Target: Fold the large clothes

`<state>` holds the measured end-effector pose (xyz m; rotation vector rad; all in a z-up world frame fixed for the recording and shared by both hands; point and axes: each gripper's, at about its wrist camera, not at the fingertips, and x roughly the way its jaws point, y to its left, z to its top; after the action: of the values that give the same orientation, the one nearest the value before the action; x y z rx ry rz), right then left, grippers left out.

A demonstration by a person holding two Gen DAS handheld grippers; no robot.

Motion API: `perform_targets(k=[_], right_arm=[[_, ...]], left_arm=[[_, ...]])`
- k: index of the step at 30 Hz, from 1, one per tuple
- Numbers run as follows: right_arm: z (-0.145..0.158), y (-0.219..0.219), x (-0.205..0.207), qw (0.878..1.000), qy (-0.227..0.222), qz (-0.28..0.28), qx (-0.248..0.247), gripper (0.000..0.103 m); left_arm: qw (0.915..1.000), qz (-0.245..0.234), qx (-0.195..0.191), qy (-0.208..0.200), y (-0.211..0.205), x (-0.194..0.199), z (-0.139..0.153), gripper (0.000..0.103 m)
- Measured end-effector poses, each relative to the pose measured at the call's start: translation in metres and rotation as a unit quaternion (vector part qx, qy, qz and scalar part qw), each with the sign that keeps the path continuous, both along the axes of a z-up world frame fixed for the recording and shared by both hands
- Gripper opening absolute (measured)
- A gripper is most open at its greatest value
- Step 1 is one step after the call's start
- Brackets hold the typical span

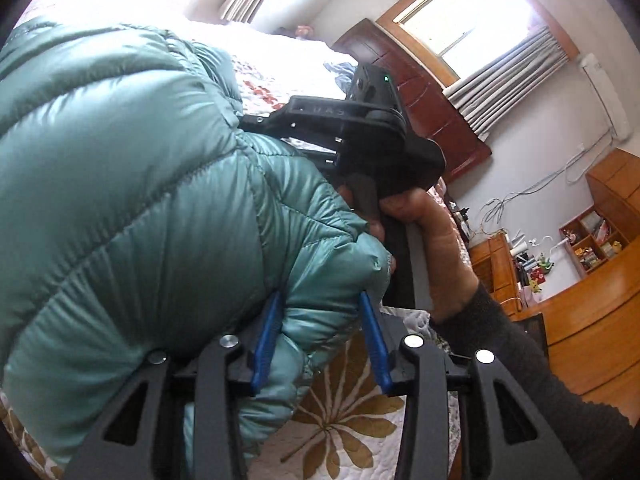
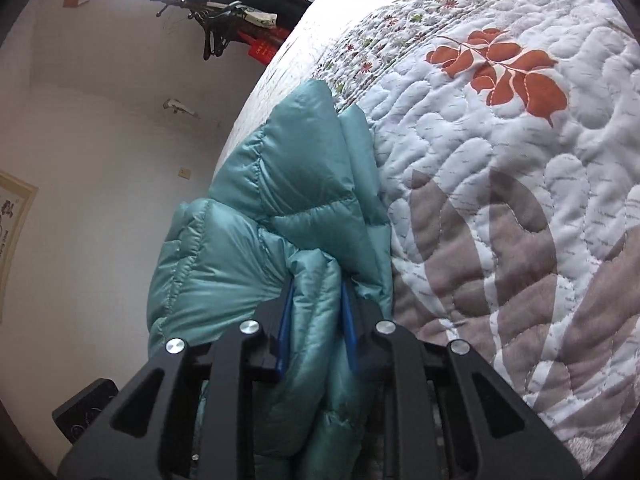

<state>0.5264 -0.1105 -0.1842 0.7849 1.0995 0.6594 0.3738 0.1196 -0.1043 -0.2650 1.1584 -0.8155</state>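
Note:
A teal quilted puffer jacket (image 1: 120,184) fills the left of the left wrist view, lifted off the bed. My left gripper (image 1: 320,304) is shut on a bunched fold of it between blue fingers (image 1: 268,336). Beyond that fold a person's hand (image 1: 432,240) holds the other black gripper, which points into the jacket. In the right wrist view the same jacket (image 2: 256,240) hangs against the quilted bedspread (image 2: 500,168), and my right gripper (image 2: 318,300) is shut on a thick fold of it. The fingertips of both grippers are buried in the fabric.
The bed carries a white quilt with orange leaves (image 2: 500,68) and brown flower prints (image 1: 344,412). A dark wooden headboard (image 1: 420,92), a window with grey curtains (image 1: 508,76) and wooden shelves (image 1: 596,240) stand behind. A clothes rack (image 2: 224,20) hangs by the white wall.

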Motion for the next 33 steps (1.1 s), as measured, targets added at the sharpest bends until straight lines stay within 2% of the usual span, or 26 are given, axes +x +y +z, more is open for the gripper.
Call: perform_targets(k=[2, 4, 7, 9, 12, 15, 17, 20, 22, 24, 27, 29, 31, 33], right_arm=[[0.009, 0.001, 0.004, 1.0, 0.004, 0.012, -0.023, 0.023], [0.034, -0.008, 0.0, 0.999, -0.017, 0.002, -0.038, 0.029], [0.079, -0.026, -0.015, 0.997, -0.071, -0.019, -0.019, 0.033], [0.1, -0.024, -0.02, 0.995, -0.097, -0.001, -0.014, 0.033], [0.105, 0.001, -0.019, 0.993, -0.102, 0.039, -0.04, 0.032], [0.082, 0.025, -0.012, 0.992, -0.079, 0.068, -0.077, 0.031], [0.058, 0.031, -0.011, 0.991, -0.062, 0.076, -0.09, 0.023], [0.038, 0.034, -0.012, 0.991, -0.052, 0.078, -0.092, 0.022], [0.037, 0.035, -0.012, 0.991, -0.047, 0.077, -0.094, 0.022], [0.057, 0.031, -0.02, 0.99, -0.064, 0.076, -0.105, 0.027], [0.101, 0.016, -0.05, 0.984, -0.119, 0.078, -0.106, 0.03], [0.125, 0.004, -0.075, 0.982, -0.146, 0.086, -0.086, 0.031], [0.137, 0.001, -0.1, 0.977, -0.164, 0.112, -0.071, 0.032], [0.135, 0.005, -0.117, 0.973, -0.17, 0.13, -0.081, 0.032]], left_arm=[[0.9999, 0.002, 0.001, 0.015, -0.003, 0.002, 0.005, 0.044], [0.9996, 0.002, -0.02, 0.021, 0.0, 0.003, 0.024, 0.067], [0.9973, 0.024, -0.056, -0.041, 0.025, 0.003, 0.071, 0.085], [0.9933, 0.069, -0.066, -0.064, 0.048, 0.02, 0.091, 0.086], [0.9894, 0.12, -0.063, -0.052, 0.07, 0.059, 0.092, 0.085], [0.9896, 0.14, -0.03, -0.011, 0.074, 0.092, 0.064, 0.082], [0.9896, 0.144, 0.0, 0.01, 0.077, 0.109, 0.039, 0.077], [0.9893, 0.143, 0.012, 0.026, 0.073, 0.115, 0.016, 0.071], [0.9893, 0.141, 0.016, 0.032, 0.069, 0.116, 0.012, 0.071], [0.9896, 0.14, 0.02, 0.028, 0.069, 0.115, 0.022, 0.072], [0.9906, 0.134, 0.015, -0.019, 0.078, 0.089, 0.062, 0.077], [0.9924, 0.115, -0.014, -0.042, 0.082, 0.063, 0.088, 0.08], [0.9941, 0.092, -0.042, -0.038, 0.08, 0.042, 0.092, 0.083], [0.9962, 0.071, -0.038, -0.032, 0.069, 0.026, 0.084, 0.083]])
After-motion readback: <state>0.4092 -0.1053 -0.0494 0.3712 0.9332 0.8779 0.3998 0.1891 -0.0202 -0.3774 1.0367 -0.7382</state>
